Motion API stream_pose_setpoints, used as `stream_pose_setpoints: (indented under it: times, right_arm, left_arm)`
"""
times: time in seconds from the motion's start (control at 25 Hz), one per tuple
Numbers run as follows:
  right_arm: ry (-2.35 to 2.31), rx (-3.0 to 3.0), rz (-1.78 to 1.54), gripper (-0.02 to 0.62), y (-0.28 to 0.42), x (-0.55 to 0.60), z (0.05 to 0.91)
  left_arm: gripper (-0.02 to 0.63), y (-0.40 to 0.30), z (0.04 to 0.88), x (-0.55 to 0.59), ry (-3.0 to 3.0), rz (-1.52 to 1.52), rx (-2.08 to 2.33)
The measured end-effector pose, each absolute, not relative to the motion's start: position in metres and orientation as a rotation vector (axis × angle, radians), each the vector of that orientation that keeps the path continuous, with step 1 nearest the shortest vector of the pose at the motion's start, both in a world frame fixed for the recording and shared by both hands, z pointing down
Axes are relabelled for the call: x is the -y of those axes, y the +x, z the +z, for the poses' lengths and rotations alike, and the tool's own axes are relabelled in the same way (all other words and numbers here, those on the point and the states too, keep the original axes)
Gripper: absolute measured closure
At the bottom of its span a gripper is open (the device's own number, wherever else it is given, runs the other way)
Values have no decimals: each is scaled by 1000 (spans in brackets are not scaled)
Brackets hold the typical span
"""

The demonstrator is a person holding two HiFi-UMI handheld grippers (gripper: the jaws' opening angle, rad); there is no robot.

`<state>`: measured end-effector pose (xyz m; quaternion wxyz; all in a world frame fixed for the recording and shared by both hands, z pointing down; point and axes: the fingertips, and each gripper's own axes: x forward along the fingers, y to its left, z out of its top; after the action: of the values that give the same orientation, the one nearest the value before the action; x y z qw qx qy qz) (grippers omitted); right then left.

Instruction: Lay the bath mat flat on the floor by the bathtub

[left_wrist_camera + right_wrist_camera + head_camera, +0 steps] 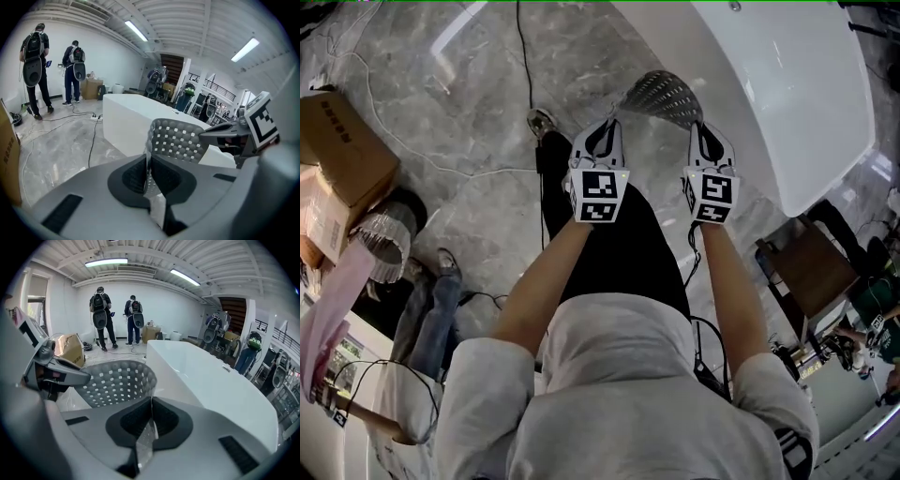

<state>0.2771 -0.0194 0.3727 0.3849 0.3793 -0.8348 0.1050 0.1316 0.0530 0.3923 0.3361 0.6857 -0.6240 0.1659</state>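
Bath mat (pixel 661 94) of grey perforated rubber hangs curled between left claw (pixel 611 124) and right claw (pixel 703 129), each pinching its edge, above grey marble floor (pixel 459 122) beside white bathtub (pixel 787 84); seems light, floppy, slightly slick, so spaced edge grips suit spreading.

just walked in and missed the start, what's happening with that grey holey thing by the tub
A person holds a gripper in each hand, and both are clamped on one edge of a grey perforated bath mat. The left gripper and right gripper hold it up between them, curled rather than flat, right beside the white bathtub. The mat is not yet laid on the marble floor.
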Motion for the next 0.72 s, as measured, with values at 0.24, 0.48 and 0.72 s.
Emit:
stream_pose_setpoints:
  times: [0.24, 0.48, 0.72]
  right_arm:
    - [994, 2094, 282, 580, 316, 10, 383]
    - [954, 2068, 228, 580, 357, 8, 377]
    - [866, 2058, 193, 580, 358, 22, 408]
  left_arm:
    - [581, 179, 399, -69, 1784, 377, 1586]
    - [581, 230, 399, -79, 1779, 330, 1520]
    - [581, 228, 434, -94, 1676, 331, 1508]
